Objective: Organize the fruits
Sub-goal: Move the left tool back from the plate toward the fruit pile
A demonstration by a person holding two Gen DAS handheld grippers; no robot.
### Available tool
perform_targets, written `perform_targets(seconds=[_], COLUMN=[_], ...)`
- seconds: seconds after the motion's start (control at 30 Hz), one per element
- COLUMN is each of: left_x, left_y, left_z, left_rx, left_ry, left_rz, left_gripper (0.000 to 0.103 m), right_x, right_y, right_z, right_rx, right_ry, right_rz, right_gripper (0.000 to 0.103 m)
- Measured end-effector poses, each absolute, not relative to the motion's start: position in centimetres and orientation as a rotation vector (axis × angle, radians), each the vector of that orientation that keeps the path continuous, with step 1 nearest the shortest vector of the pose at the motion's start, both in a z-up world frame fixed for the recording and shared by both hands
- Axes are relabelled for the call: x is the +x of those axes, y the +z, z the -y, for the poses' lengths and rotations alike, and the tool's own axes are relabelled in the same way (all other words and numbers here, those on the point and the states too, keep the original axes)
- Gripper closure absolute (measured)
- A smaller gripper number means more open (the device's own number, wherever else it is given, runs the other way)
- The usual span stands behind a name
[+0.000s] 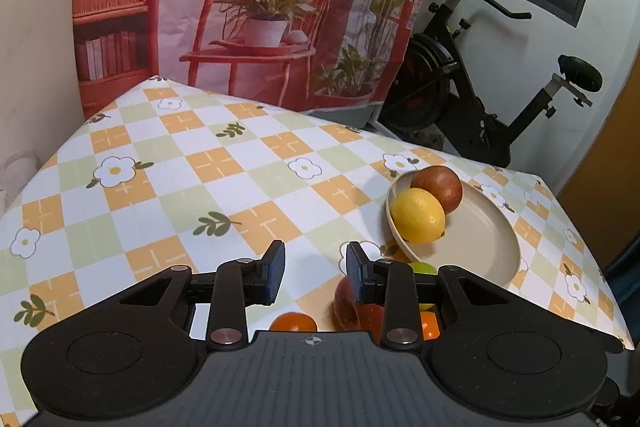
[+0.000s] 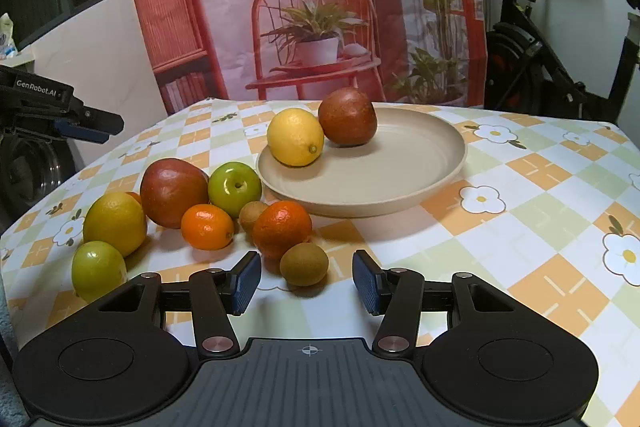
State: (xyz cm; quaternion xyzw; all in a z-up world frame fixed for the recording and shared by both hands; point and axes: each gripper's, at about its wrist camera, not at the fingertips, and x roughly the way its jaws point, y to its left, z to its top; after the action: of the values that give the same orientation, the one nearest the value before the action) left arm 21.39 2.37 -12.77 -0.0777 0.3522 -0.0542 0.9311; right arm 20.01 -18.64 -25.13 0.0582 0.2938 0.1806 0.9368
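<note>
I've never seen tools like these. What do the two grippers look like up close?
Both the left gripper and right gripper are matte black plastic: a ribbed base with a small crosshair mark, two round discs, silver pivot pins, and two fingers faced with blue textured pads. White "GenRobot.AI" lettering marks the left one's side.

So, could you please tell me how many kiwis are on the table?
2, both off the plate: one kiwi lies just ahead of the open right tool, the other kiwi sits between the two oranges. More may be hidden behind the pile.
</note>
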Motion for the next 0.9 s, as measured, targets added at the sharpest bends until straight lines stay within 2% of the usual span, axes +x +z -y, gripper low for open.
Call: perform_targets(seconds=[0.9], left_x=[20.1], left_y=[-13.2], left_z=[-0.1], left_rx=[-0.116], left_ry=[-0.183], left_rz=[-0.740], left_gripper=[0.068], right_x=[20.0], right_y=[-25.1], right_z=[18.5], right_rx=[0.116], right_ry=[0.369], right_rz=[-0.609], right_gripper=[0.055])
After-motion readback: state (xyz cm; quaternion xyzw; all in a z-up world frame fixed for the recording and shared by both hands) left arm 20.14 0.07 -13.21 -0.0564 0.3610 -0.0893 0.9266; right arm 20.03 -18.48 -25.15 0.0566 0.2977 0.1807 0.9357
